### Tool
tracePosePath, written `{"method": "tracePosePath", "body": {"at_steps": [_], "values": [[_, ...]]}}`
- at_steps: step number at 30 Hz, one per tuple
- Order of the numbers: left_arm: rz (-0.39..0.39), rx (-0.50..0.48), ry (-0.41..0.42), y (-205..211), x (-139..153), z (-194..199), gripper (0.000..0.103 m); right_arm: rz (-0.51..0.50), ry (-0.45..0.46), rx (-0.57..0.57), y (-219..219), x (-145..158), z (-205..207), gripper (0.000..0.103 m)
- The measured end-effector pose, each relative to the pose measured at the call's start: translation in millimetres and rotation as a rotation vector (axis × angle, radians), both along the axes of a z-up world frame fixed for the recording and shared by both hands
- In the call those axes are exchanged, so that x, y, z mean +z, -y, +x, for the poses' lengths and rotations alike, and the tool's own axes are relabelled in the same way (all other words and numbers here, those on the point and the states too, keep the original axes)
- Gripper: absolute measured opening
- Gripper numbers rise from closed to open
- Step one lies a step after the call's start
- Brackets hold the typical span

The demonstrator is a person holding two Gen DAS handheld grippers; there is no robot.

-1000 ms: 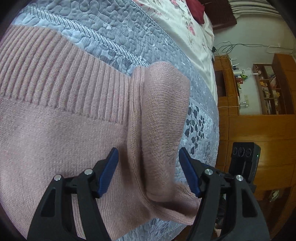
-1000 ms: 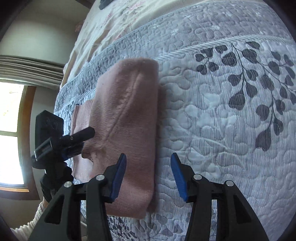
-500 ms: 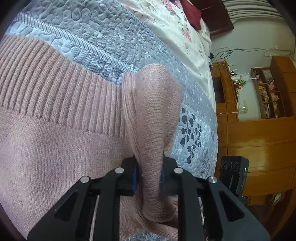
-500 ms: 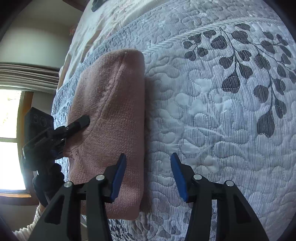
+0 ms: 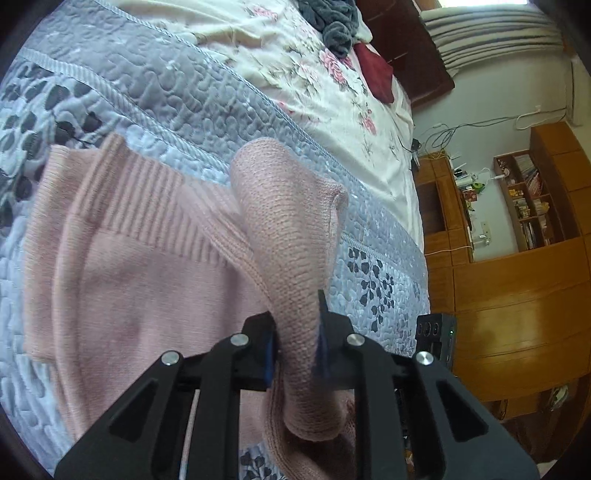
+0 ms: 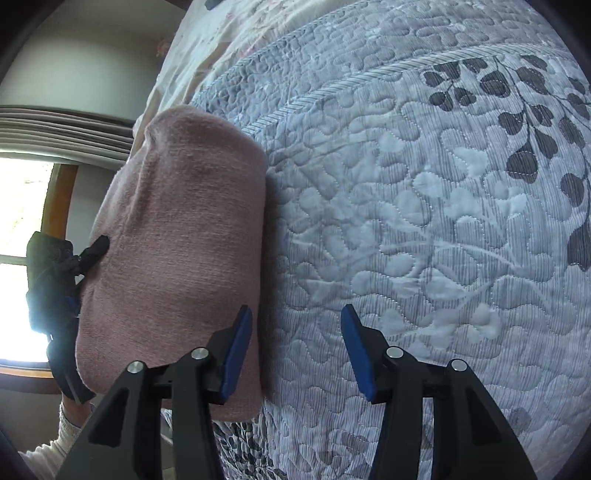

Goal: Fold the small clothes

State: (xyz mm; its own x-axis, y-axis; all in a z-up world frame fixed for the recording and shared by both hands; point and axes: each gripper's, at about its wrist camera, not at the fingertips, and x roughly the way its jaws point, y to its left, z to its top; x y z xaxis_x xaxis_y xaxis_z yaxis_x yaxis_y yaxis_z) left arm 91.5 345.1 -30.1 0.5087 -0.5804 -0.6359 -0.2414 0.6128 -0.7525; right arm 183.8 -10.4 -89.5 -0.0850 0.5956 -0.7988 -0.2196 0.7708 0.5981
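Note:
A pink knit sweater lies on the grey quilted bedspread, ribbed hem toward the upper left. My left gripper is shut on a folded flap of the sweater, which stands lifted above the rest. In the right wrist view the same pink sweater rises as a raised fold at the left, with the left gripper pinching its far edge. My right gripper is open just right of the fold, over bare quilt, nothing between its blue pads.
Beyond the quilt lies a floral sheet with dark grey and red clothes near the headboard. Wooden cabinets and shelves stand right of the bed. A window is at the left; a sleeve shows below.
My left gripper closed on the sweater's folded flap and has lifted it up off the bed. My right gripper stayed open and drew nearer the fold's edge.

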Motion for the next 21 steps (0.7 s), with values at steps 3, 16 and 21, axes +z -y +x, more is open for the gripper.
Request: {"method": "tracePosePath", "body": {"at_steps": [3, 16, 21], "values": [[0.002, 0.037, -0.024, -28.2, -0.4, -13.6, 0.016, 0.003, 0.000, 0.016, -8.8, -0.2, -2.1, 0.051], [0.055, 0.126, -0.084, -108.5, -40.9, -42.3, 0.017, 0.012, 0.043, 0.175, -65.7, 5.4, -28.1, 0.052], [0.036, 0.141, -0.121, -115.3, -73.8, -49.4, 0.019, 0.003, 0.056, 0.230, -87.4, 3.0, -37.2, 0.053]]}}
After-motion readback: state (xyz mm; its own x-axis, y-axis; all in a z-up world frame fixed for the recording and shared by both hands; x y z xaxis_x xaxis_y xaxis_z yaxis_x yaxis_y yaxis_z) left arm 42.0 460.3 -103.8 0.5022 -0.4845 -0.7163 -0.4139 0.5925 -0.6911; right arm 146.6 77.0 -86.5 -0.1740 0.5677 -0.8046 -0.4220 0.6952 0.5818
